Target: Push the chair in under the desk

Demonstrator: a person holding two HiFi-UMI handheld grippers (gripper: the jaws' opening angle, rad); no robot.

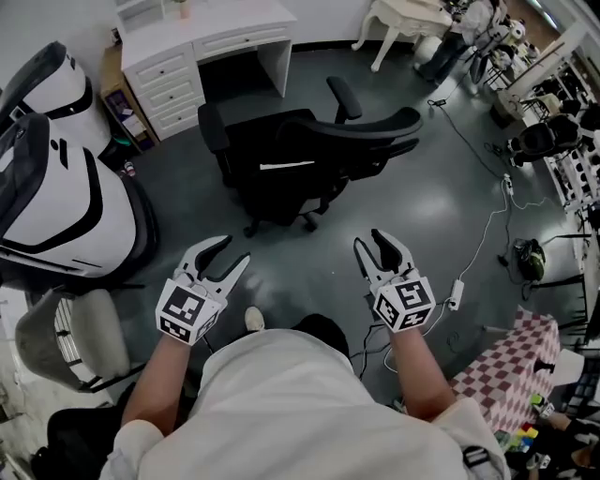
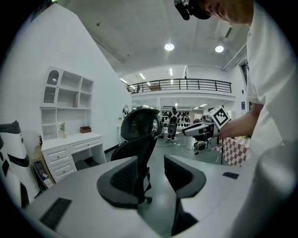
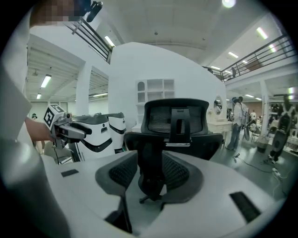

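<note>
A black office chair [image 1: 300, 159] stands on the grey floor with its back toward me, a little out from the white desk [image 1: 202, 37] with drawers at the far left. My left gripper [image 1: 234, 251] and right gripper [image 1: 368, 242] hover short of the chair's back, both open and holding nothing. In the left gripper view the chair [image 2: 139, 135] shows beyond the jaws [image 2: 151, 179], with the desk [image 2: 70, 144] to its left. The right gripper view looks straight at the chair back [image 3: 174, 123] past its parted jaws [image 3: 150, 174].
Two large white-and-black machines [image 1: 56, 187] stand at the left, with a grey seat [image 1: 66, 337] below them. Cables and a power strip [image 1: 457, 293] lie on the floor at the right, near a checkered cloth [image 1: 511, 375]. A white table [image 1: 403, 19] is at the far right.
</note>
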